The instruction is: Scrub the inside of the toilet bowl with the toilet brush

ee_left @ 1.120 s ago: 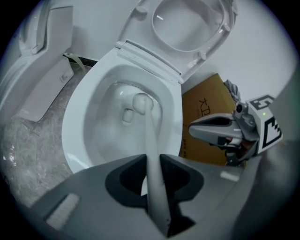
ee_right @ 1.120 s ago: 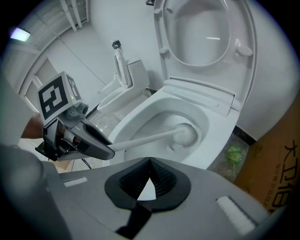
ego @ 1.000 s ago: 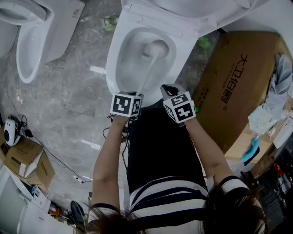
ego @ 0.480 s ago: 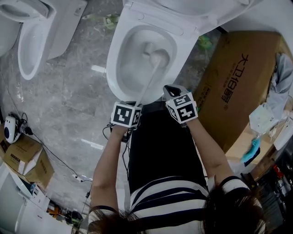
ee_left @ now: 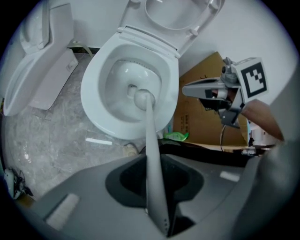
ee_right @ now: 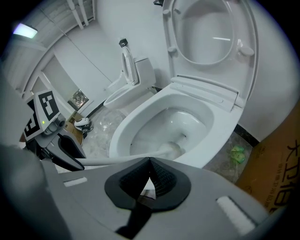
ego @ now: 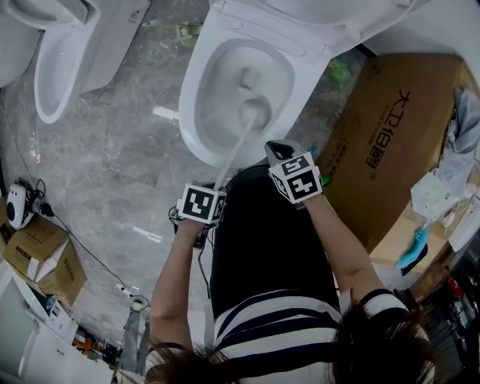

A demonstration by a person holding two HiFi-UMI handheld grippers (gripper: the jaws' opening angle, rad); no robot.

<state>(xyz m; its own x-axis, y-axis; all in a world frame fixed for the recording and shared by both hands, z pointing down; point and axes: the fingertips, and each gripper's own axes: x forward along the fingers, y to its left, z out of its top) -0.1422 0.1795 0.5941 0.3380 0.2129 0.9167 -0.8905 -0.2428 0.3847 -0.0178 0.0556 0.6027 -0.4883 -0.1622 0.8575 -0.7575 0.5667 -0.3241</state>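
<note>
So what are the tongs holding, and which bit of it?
The left tongs clamp the toilet brush by the end of its handle. The right tongs are shut, holding nothing.

Head view: high over toilet bowl [ego: 193,105], pointing steeply down. Left gripper view: close at bowl front, looking in. Right gripper view: low, front-right of bowl, looking across. All three catch bowl.

toilet lid [ego: 345,16] cropped, second toilet [ego: 54,71] cropped
</note>
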